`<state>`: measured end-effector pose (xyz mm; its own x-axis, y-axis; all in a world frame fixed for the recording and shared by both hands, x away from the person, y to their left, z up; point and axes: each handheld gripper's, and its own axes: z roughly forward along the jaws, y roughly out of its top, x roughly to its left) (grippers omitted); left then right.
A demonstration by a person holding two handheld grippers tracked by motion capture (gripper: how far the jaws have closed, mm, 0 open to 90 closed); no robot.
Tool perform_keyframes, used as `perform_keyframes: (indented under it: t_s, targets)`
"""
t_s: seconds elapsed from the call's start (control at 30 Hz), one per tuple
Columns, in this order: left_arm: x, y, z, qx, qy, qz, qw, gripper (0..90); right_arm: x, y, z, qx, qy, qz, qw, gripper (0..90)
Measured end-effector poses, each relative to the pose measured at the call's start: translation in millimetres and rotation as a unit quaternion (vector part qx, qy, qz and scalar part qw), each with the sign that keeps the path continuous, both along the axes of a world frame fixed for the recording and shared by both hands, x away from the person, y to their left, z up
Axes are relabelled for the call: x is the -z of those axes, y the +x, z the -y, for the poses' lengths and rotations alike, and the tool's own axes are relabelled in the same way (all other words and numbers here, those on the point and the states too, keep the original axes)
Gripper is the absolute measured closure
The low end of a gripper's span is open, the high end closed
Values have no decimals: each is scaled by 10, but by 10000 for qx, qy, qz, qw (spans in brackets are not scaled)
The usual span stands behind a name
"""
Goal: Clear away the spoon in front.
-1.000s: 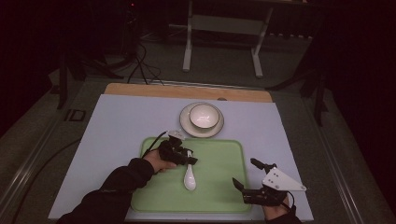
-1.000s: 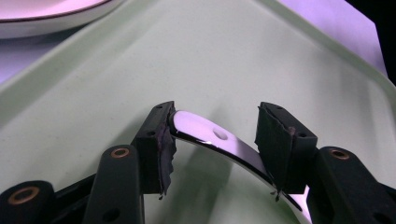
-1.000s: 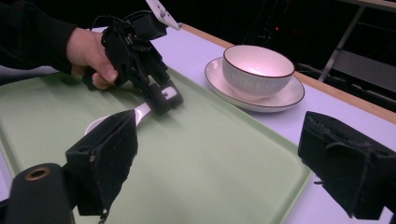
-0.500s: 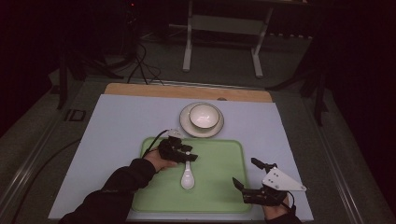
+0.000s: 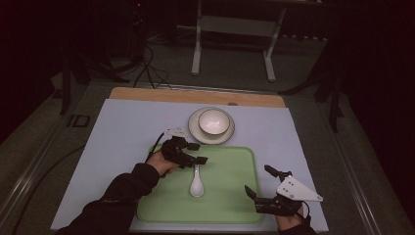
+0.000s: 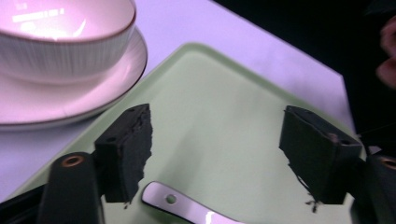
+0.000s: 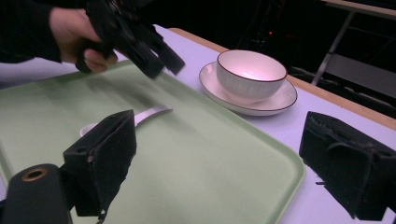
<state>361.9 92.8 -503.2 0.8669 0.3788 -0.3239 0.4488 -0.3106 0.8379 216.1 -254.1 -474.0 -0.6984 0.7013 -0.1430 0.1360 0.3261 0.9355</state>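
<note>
Writing, brands, labels: none readable on any item.
Tray: one, pale green (image 5: 230,196), rounded corners, lying on the counter's lilac-white surface (image 5: 122,127).
Spoon: one, white ceramic (image 5: 196,183), lying on the tray left of its middle, handle pointing toward the bowl; handle end with a small hole seen in the left gripper view (image 6: 170,200).
Bowl: one, white with a dark rim (image 5: 214,121), standing on the saucer.
Saucer: one, white (image 5: 195,128), on the counter just beyond the tray's far edge.
Left hand-held gripper: one (image 5: 195,153), over the tray's far-left corner, above the spoon's handle end; jaws spread, nothing between them.
Right hand-held gripper: one (image 5: 261,182), at the tray's near-right corner; jaws spread wide, empty; grey three-cornered plate on top.
Hands: two, each holding a gripper; left sleeve dark.
</note>
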Motion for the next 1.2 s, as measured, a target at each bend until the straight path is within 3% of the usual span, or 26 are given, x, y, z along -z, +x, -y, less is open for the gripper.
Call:
perform_keyframes:
  t_s: [0.17, 0.2, 0.47, 0.5, 0.67, 0.83, 1.2]
  targets:
    - [-180, -120, -59, 166, -164, 83, 9997, 11, -4, 1, 5, 36, 5, 4, 10000, 109]
    - [-210, -140, -69, 158, -158, 92, 9997, 0, -5, -3, 5, 67, -4, 19, 10000, 108]
    - [-325, -252, -168, 179, -130, 197, 9996, 0, -21, -20, 9, 94, 32, 86, 9999, 101]
    - [-379, -322, -247, 161, -103, 253, 9995, 0, -21, -20, 9, 94, 32, 86, 9999, 101]
    - [-451, -384, -391, 64, -111, 262, 9996, 0, -15, -14, -2, 96, 34, 82, 9999, 98]
    - [-492, -453, -539, -56, -83, 397, 9992, 0, -11, -11, 0, 111, 33, 67, 9999, 97]
    - [-539, -617, -849, -183, -271, 492, 9983, 0, -6, -8, -3, 158, -16, 96, 9998, 98]
